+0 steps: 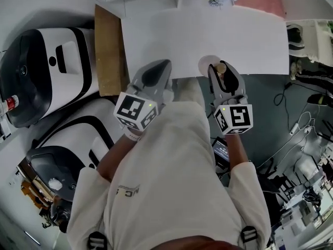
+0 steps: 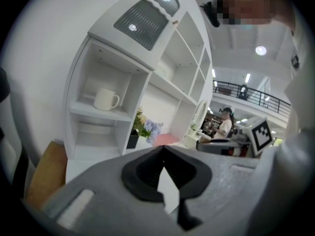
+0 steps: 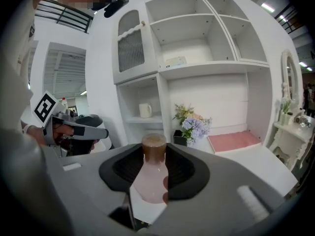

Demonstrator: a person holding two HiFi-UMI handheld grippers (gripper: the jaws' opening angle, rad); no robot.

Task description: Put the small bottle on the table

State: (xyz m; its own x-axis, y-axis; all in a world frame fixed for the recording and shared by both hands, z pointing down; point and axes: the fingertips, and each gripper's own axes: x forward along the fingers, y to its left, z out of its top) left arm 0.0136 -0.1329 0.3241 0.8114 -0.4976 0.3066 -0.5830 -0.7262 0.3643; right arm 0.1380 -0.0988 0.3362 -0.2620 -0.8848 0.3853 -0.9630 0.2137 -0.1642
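Two white machines (image 1: pixel 49 61) and one brown board (image 1: pixel 106 51) sit to the left of the white table (image 1: pixel 171 35). The person stretches both forearms forward side by side, holding two grippers tilted slightly downward at the table's near edge. The left gripper (image 1: pixel 158 66) is closed on nothing, its jaw tips meeting. The right gripper (image 1: pixel 222 73) clamps the one small bottle (image 3: pixel 149 178), pink with a brown cap, upright between its pads at that edge; whether it touches the tabletop cannot be told. Behind, a white shelf unit (image 3: pixel 197 58) carries one mug (image 3: pixel 144 110). One bunch of flowers (image 3: pixel 193 123) and one pink mat (image 3: pixel 234 141) are on the tabletop.
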